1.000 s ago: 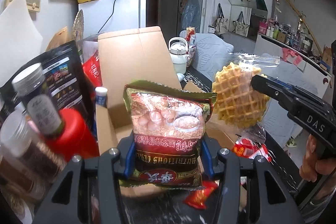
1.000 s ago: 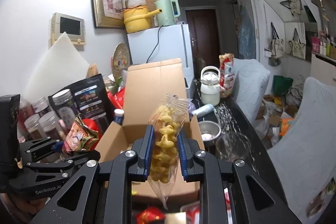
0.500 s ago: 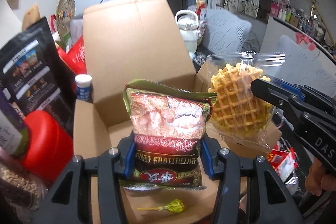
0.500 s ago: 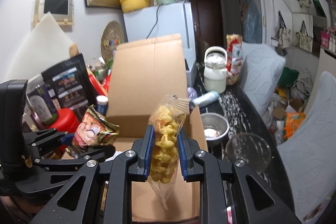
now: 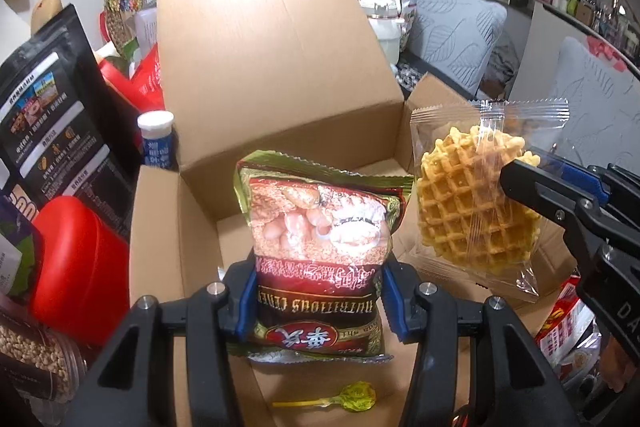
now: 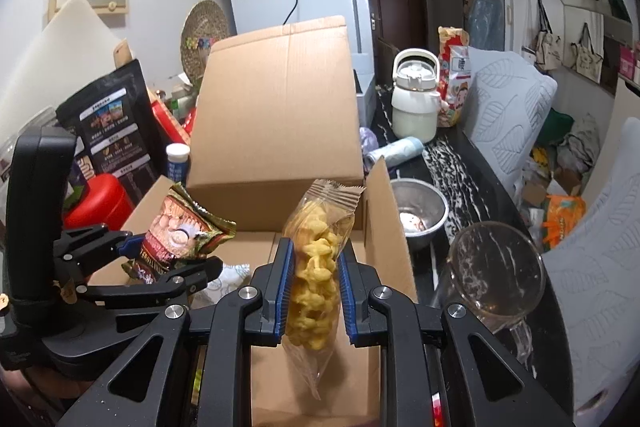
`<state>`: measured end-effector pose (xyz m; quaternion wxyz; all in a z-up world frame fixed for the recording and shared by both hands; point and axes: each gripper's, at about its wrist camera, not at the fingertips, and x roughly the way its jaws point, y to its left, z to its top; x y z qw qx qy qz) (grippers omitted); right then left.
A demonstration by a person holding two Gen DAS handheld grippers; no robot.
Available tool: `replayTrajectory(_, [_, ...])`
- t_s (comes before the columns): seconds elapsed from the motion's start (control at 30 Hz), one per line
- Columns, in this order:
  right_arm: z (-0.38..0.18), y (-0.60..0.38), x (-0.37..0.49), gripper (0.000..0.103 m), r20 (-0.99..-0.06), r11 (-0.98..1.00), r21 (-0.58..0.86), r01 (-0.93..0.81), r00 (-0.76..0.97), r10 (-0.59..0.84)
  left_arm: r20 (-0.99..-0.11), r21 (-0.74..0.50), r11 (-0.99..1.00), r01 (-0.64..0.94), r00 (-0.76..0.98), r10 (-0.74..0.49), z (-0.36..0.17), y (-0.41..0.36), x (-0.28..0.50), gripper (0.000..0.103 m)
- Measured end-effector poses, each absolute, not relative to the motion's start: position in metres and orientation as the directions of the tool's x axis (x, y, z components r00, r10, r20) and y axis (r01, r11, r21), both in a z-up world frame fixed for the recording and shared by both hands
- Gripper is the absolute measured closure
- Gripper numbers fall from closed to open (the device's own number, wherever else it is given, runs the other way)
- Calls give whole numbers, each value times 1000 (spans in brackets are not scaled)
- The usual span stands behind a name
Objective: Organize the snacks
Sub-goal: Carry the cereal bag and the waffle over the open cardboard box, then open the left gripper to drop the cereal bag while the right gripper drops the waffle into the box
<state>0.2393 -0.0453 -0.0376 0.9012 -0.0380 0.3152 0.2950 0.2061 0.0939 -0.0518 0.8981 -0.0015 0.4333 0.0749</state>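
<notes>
My left gripper [image 5: 316, 299] is shut on a red and green snack packet [image 5: 320, 247], held upright over the open cardboard box [image 5: 264, 75]. My right gripper [image 6: 314, 283] is shut on a clear-wrapped waffle [image 6: 316, 263], also above the box [image 6: 276, 115]. In the left wrist view the waffle [image 5: 472, 203] hangs at the right over the box's right flap, pinched by the right gripper [image 5: 520, 183]. In the right wrist view the left gripper [image 6: 168, 263] holds the packet [image 6: 180, 231] at the left. A yellow-green lollipop [image 5: 356, 397] lies on the box floor.
Left of the box stand a red container [image 5: 76, 267], a black pouch [image 5: 52, 131], a white-capped blue tube [image 5: 156, 143] and a jar of grains [image 5: 32, 355]. Right of it sit a steel bowl [image 6: 420, 211], a glass cup [image 6: 492, 271], a white kettle [image 6: 414, 95] and red packets [image 5: 568, 331].
Both grippers have come down and forward with their snacks, from in front of the box to over its open inside. The lollipop on the box floor has come into view.
</notes>
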Motion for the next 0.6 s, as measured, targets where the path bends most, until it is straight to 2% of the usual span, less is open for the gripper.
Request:
replayTrajectory(0.37, [-61, -37, 240, 81, -659, 835, 92, -543, 596, 460, -836, 85, 982, -166, 525, 161, -74, 96, 215, 53])
replayTrajectory(0.6, [-65, -38, 239, 80, -664, 845, 79, -529, 604, 440, -878, 104, 977, -186, 445, 178, -90, 98, 222, 52])
